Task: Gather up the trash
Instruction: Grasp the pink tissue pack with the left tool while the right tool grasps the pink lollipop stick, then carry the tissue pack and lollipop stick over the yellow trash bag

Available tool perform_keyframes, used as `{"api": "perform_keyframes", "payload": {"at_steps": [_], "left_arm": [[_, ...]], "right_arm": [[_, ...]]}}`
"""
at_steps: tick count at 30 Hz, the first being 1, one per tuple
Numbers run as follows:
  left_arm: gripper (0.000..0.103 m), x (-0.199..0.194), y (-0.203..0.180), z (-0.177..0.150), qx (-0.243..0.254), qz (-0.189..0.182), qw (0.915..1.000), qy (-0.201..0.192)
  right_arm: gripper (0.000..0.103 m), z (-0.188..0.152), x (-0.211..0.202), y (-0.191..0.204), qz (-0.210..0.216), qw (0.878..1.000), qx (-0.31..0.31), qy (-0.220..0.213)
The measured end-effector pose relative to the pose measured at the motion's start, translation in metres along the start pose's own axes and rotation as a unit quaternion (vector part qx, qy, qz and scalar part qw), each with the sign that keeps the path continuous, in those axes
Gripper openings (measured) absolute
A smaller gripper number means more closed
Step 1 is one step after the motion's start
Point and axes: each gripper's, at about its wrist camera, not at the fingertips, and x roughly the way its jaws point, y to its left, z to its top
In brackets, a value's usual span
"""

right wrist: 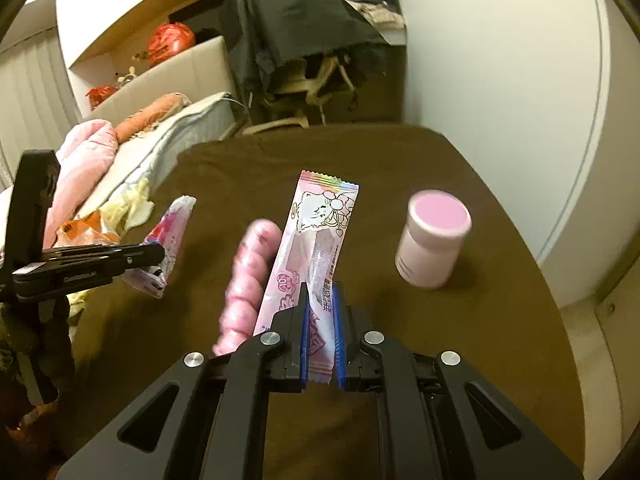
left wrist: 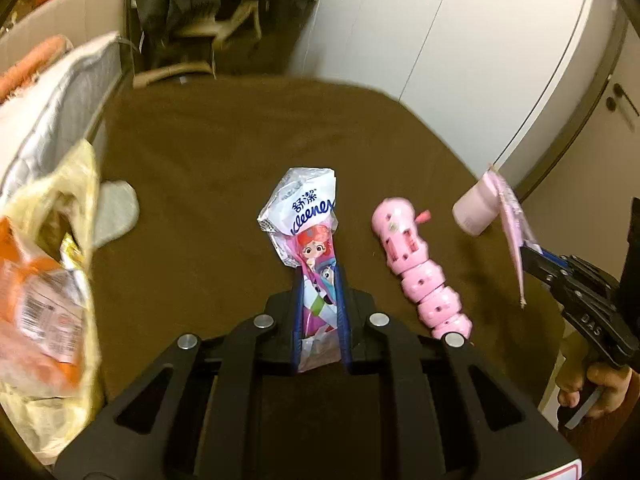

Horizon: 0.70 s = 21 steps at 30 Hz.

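Through the left wrist camera, your left gripper [left wrist: 319,280] clamps the tissue packet [left wrist: 304,224], lengthwise along the fingers; the yellow trash bag [left wrist: 52,272] sits at the table's left edge, nearer this hand.

Right wrist camera: your right gripper [right wrist: 321,292] pinches the pink wrapper [right wrist: 316,236] upright.

A round table under a brown cloth [right wrist: 360,160] stood beside curved white wall panels [right wrist: 500,60]. Behind it, dark fabric [right wrist: 288,20] draped a pale wooden chair [right wrist: 316,84], near vertical window blinds [right wrist: 28,80].
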Motion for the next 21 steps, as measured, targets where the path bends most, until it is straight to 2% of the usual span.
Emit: {"api": "perform_keyframes", "payload": {"at_steps": [5, 10, 16, 21], "left_arm": [[0.013, -0.047, 0.014, 0.002, -0.006, 0.006, 0.9988, -0.049], [0.013, -0.082, 0.040, 0.001, -0.017, 0.026, 0.9963, -0.081], [0.013, -0.111, 0.094, -0.018, -0.066, 0.047, 0.9926, -0.090], [0.013, -0.124, 0.150, -0.047, -0.120, 0.075, 0.9865, -0.082]], "right_arm": [[0.010, 0.021, -0.010, 0.032, 0.013, 0.999, -0.032, -0.025], [0.010, 0.043, -0.013, 0.074, 0.041, 0.996, -0.064, -0.041], [0.010, 0.061, -0.005, 0.129, 0.071, 0.991, -0.103, -0.048], [0.010, 0.068, 0.015, 0.172, 0.109, 0.986, -0.124, -0.030]]}}
